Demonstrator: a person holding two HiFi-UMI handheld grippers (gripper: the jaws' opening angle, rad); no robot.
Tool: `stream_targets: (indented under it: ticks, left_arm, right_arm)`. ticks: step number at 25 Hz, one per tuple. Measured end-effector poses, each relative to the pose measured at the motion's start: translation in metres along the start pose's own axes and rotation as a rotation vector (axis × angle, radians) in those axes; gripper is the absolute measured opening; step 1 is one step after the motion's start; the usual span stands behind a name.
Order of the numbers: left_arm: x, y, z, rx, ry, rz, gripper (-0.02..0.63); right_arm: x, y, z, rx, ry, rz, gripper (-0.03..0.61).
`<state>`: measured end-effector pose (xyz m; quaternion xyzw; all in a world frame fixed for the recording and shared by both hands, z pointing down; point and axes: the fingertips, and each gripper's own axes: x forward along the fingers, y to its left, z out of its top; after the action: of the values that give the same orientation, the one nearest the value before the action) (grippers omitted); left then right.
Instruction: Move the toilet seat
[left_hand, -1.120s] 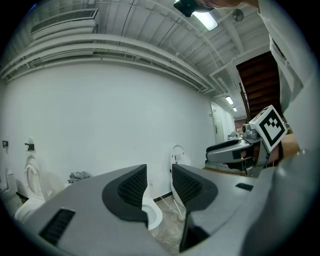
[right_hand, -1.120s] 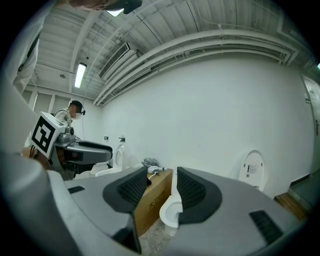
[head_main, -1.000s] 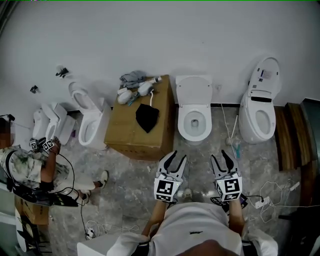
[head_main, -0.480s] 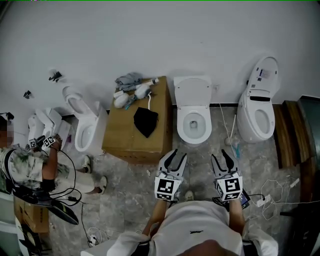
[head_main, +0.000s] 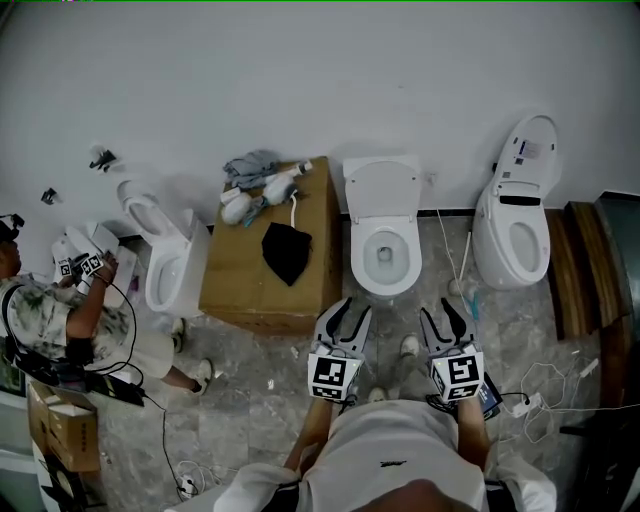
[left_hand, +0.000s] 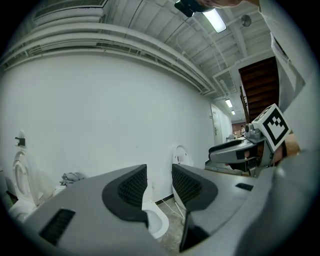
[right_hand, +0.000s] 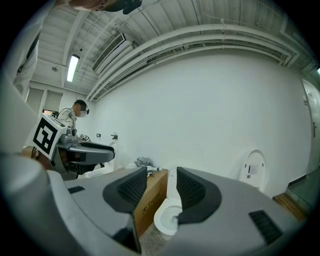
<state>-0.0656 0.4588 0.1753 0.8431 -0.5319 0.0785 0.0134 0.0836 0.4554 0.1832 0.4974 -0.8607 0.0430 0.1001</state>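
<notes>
Straight ahead, the toilet seat (head_main: 362, 250) lies on the middle toilet (head_main: 385, 287) at the foot of the wall. A cardboard box (head_main: 262, 290) stands just beside it on the left, and a second toilet (head_main: 512, 235) is well apart on the right. Bare floor (head_main: 260, 380) lies open before the bowl. The left gripper (head_main: 352, 312) and right gripper (head_main: 441, 312) hover with jaws narrow, nothing between them. Compared with a second ago, both grippers sit nearer the bowl's front edge.

Ceiling tube lamps (left_hand: 216, 20) light the room brightly and evenly; the white wall (head_main: 300, 80) shows only faint shadows. Both gripper views bulge fisheye-round with black corners, and the head view curves at its edges.
</notes>
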Motion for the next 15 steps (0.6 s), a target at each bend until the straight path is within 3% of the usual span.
stream_targets:
  ticks: [15]
  left_arm:
    - [0.103,0.025,0.002,-0.011,0.016,0.069,0.166]
  right_arm:
    - [0.088,-0.077,0.004,0.009,0.006,0.064,0.199]
